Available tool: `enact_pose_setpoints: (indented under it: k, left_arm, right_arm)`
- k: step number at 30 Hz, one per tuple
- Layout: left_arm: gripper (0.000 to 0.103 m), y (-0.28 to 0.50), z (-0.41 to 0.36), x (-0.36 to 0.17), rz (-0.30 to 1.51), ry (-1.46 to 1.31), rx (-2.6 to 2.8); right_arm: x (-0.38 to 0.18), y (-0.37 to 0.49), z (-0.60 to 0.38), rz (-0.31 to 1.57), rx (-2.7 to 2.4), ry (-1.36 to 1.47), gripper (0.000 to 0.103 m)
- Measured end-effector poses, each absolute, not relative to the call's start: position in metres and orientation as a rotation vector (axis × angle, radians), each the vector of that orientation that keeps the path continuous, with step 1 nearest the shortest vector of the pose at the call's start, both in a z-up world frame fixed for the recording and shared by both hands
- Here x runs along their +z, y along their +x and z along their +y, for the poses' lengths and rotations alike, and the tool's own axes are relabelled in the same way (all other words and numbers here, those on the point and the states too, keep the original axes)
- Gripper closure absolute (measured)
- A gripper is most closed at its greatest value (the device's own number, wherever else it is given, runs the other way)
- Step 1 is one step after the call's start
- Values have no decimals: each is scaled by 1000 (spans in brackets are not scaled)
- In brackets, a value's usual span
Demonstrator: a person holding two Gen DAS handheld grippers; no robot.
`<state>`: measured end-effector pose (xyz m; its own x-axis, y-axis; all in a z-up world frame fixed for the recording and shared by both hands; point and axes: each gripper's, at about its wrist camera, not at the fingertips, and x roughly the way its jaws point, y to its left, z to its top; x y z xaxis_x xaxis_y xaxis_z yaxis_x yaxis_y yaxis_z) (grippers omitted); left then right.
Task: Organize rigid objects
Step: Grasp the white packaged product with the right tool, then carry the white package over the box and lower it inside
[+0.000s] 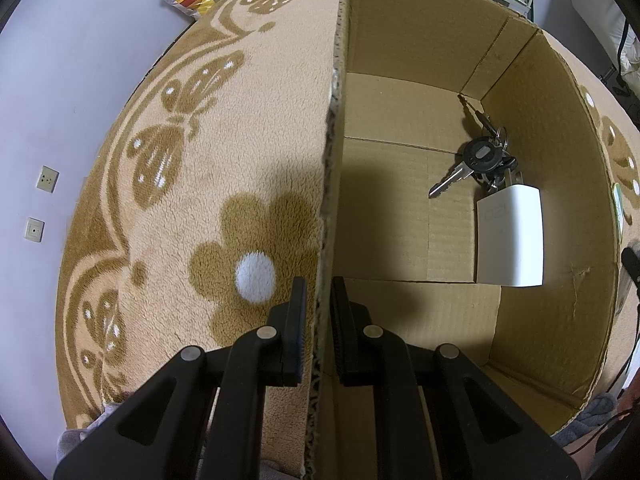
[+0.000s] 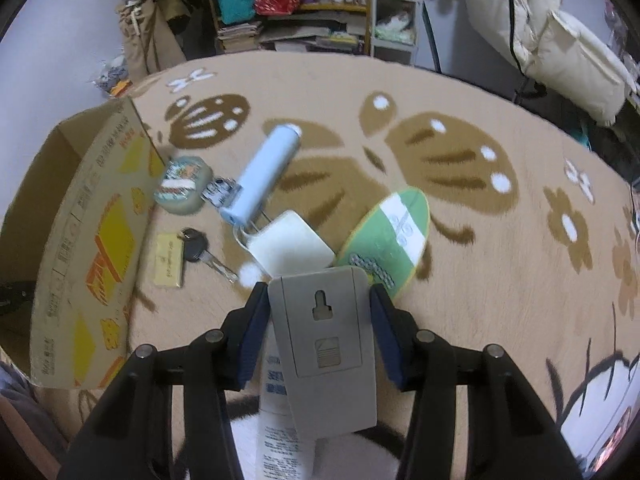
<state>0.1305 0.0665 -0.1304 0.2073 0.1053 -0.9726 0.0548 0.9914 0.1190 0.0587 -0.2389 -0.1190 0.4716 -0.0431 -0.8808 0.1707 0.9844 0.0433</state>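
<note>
Grey remote in your right gripper, box wall pinched in your left

Your right gripper [image 2: 319, 322] is clamped on the grey remote [image 2: 326, 352] by its long side edges, battery-door side up, held above the blanket [image 2: 500, 280]. It looks like light, stiff, smooth plastic, so I'd guess it could slide if you tilt hard; that mid-body side grip seems right. Your left gripper [image 1: 319, 312] has its fingers straddling the near-left wall of the cardboard box [image 1: 420, 32], nearly closed on it, apparently steadying it. Keys [image 1: 478, 158] and a white tag [image 1: 510, 236] lie inside at the far right. More stuff, like the blue tube [image 2: 266, 174], waits beside the box.
</note>
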Motion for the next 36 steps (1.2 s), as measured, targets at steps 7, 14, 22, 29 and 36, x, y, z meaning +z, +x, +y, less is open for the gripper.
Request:
enact_pose_setpoints:
  k: [7, 14, 22, 29, 36]
  left_arm:
    - [91, 131, 66, -131, 1363, 136, 35]
    - [91, 131, 67, -130, 1363, 136, 35]
    - [91, 131, 67, -132, 1365, 132, 33]
    - [91, 131, 68, -132, 1366, 126, 32]
    - [91, 131, 68, -132, 1367, 124, 30]
  right_arm:
    - [-93, 69, -216, 989, -88, 88, 50]
    - [-71, 77, -193, 932, -51, 45, 52]
    - [-32, 91, -173, 835, 8, 62, 52]
    - [13, 109, -150, 754, 110, 117, 52]
    - [29, 117, -118, 714, 185, 81, 52]
